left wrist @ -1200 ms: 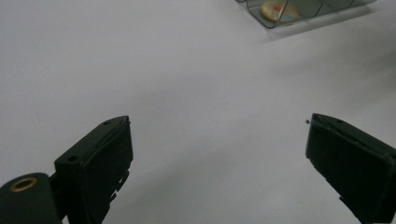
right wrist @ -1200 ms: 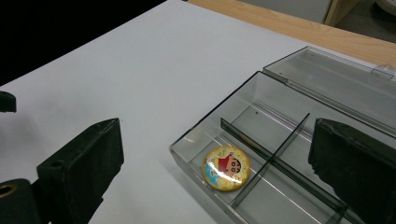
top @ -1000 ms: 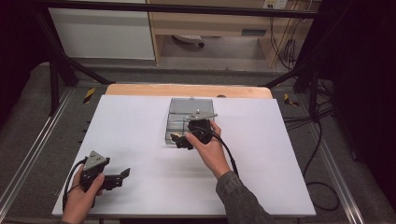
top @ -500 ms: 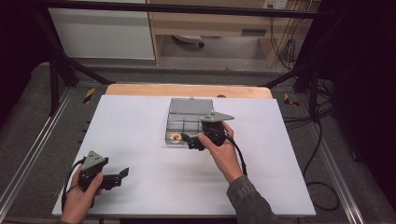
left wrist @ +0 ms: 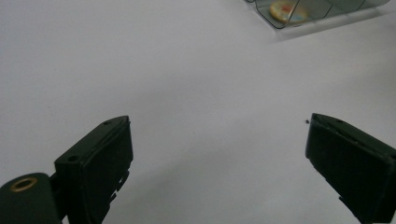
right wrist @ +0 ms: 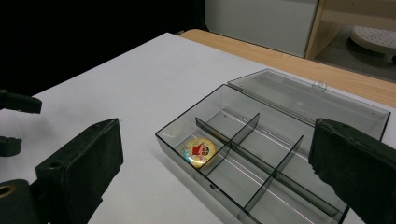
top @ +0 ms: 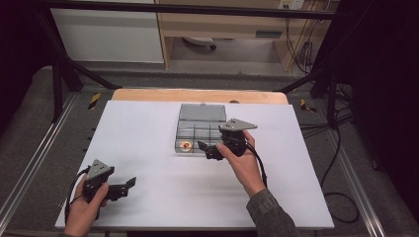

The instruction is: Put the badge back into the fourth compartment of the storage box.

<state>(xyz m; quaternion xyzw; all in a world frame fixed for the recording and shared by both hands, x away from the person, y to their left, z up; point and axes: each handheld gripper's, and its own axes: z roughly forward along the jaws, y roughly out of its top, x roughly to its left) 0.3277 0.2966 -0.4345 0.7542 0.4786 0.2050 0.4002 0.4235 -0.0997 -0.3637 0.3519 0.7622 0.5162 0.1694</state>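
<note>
Left tool [top: 129, 183]: held low at the near-left part of the bench, jaws spread wide with nothing between them, which is easy to see in the left gripper view [left wrist: 217, 158]. Just bare white surface is seen under them.

Left hand [top: 86, 207]: wrapped around the tool's body, coming in from the bottom edge. A black cable is looped beside it.

Bench [top: 148, 128]: white top, with a strip of wood showing along the far edge.

Organizer box [top: 196, 132]: clear smoky plastic, split into small compartments by dividers, parked around the middle of the bench toward the far side. The lid [right wrist: 317, 100] is flipped open and laid flat behind it.

Round badge [top: 186, 145]: yellowish with a little cartoon figure on it, lying flat in the near-left corner compartment of the box [right wrist: 199, 150]. It's also caught at the top of the left gripper view [left wrist: 285, 9].

Right tool [top: 206, 149]: held just at the near side of the box, jaws wide apart and empty, pointed across the box in the right gripper view [right wrist: 215, 172].

Right hand [top: 242, 160]: gripping the tool, sleeve seen lower right.
</note>
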